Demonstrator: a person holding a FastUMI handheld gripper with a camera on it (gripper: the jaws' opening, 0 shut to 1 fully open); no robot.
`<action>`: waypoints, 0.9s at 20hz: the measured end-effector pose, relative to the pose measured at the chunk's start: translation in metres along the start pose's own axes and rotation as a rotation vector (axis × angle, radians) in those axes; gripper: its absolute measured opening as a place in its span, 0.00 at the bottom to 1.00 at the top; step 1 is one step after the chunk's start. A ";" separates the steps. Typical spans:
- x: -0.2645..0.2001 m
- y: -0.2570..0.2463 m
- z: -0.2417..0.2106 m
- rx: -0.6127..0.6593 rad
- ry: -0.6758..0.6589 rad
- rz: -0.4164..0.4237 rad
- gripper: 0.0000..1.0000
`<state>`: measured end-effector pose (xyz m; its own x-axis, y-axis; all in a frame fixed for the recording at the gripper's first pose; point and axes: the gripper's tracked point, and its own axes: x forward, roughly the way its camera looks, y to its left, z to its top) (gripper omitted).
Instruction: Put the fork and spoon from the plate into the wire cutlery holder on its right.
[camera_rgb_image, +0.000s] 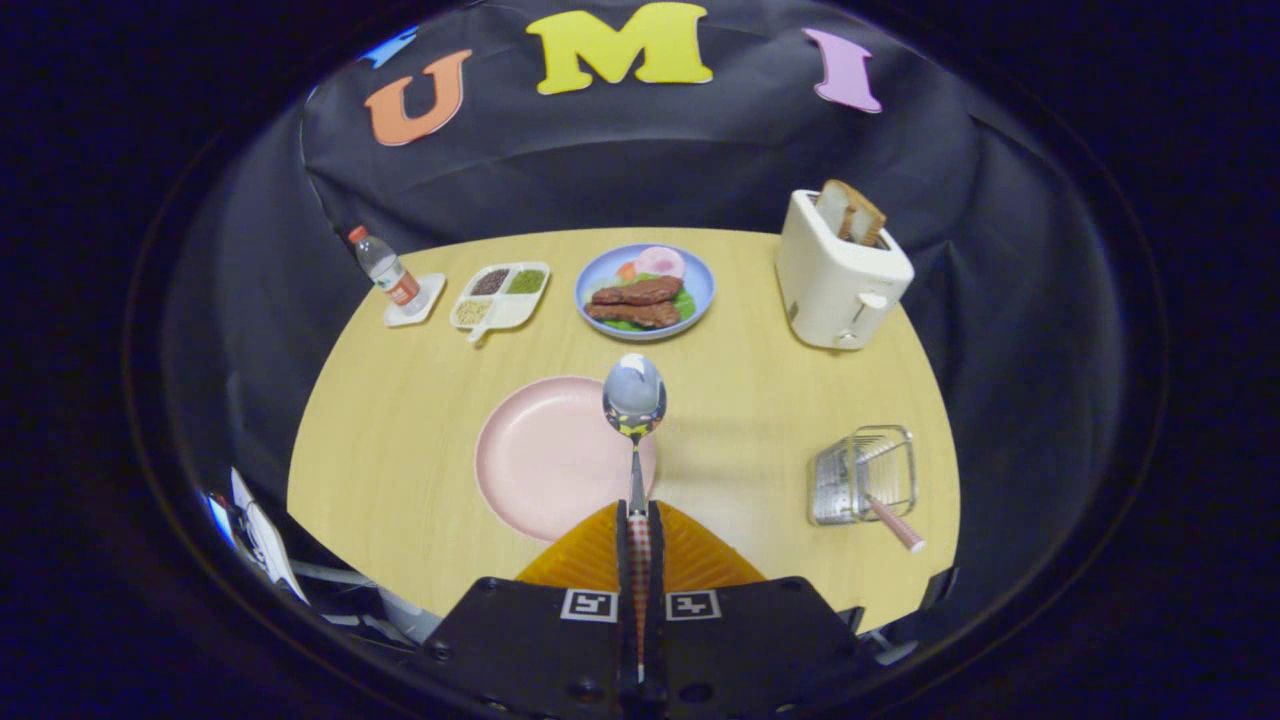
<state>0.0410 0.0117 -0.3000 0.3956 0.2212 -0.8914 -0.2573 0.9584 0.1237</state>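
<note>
My gripper (638, 520) is shut on the spoon (634, 398), clamping its patterned handle between the two orange fingers (600, 545). The shiny bowl of the spoon points forward, lifted above the right rim of the pink plate (545, 455), which lies bare on the wooden table. To the right of the fingers lies the wire cutlery holder (865, 472) on its side. A pink-handled utensil (895, 523), probably the fork, sticks out of the holder's near end.
Beyond the plate stands a blue dish of food (645, 290). A white toaster with bread (842, 270) is at the back right. A divided tray (502, 295) and a water bottle on a coaster (392, 277) sit at the back left.
</note>
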 end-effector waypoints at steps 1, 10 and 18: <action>-0.013 -0.022 0.001 0.001 0.016 -0.018 0.03; -0.040 -0.151 -0.014 0.041 0.190 -0.071 0.03; 0.001 -0.182 -0.048 0.066 0.513 -0.025 0.03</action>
<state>0.0462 -0.1714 -0.3443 -0.0869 0.0967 -0.9915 -0.1910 0.9752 0.1118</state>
